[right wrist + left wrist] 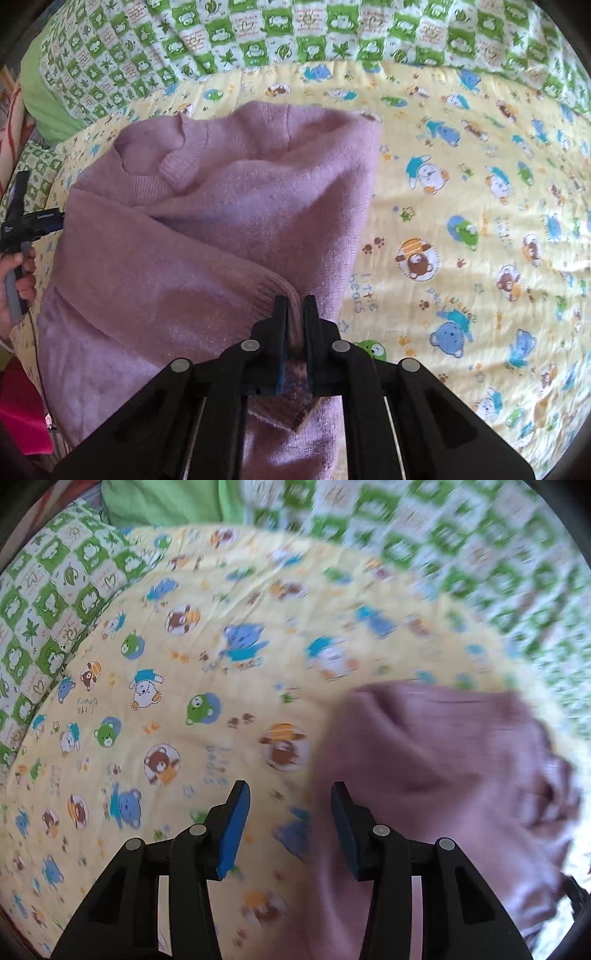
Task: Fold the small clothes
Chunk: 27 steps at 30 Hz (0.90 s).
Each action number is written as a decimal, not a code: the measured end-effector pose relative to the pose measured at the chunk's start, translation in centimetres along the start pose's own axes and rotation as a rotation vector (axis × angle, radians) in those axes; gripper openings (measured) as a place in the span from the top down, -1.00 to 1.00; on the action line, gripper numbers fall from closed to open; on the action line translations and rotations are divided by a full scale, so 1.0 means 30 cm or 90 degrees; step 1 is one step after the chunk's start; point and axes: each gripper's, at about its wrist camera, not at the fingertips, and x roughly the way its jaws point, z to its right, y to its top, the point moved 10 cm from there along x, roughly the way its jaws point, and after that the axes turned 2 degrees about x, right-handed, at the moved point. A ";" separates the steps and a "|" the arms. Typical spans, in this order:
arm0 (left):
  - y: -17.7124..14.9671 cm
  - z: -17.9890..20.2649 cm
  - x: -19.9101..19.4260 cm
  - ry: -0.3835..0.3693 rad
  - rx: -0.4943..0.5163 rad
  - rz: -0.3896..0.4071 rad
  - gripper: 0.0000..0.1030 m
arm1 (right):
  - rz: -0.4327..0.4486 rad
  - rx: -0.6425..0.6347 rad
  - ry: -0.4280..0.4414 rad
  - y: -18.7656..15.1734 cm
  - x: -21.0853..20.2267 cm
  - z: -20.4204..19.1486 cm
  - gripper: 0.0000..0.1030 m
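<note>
Mauve knit sweater (207,229) lay on yellow quilt (461,221) printed "little bears". Right hand-held gripper (295,306) clamped its ribbed cuff (275,291); left hand-held gripper (290,794) gaped, empty.

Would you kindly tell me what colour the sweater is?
The sweater is a dusty mauve-pink knit, clearest in the right wrist view.

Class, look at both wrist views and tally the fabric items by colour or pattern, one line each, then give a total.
Purple sweater: 1
Yellow bear-print blanket: 1
Green-and-white checked quilt: 1
Plain green cloth: 1
Total: 4

The right gripper is clamped on a ribbed sleeve cuff of the sweater; the left gripper is open, holding nothing.
</note>
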 end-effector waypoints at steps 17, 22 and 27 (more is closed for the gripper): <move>-0.088 0.142 0.029 -0.060 0.059 -0.042 0.03 | -0.007 0.057 0.066 -0.073 0.078 -0.119 0.48; -0.175 0.085 -0.081 -0.107 0.042 -0.041 -0.06 | 0.044 0.092 0.063 -0.037 -0.033 -0.070 0.34; -0.387 0.013 -0.181 -0.127 0.046 -0.073 -0.10 | 0.058 0.099 0.073 -0.080 -0.115 -0.063 0.31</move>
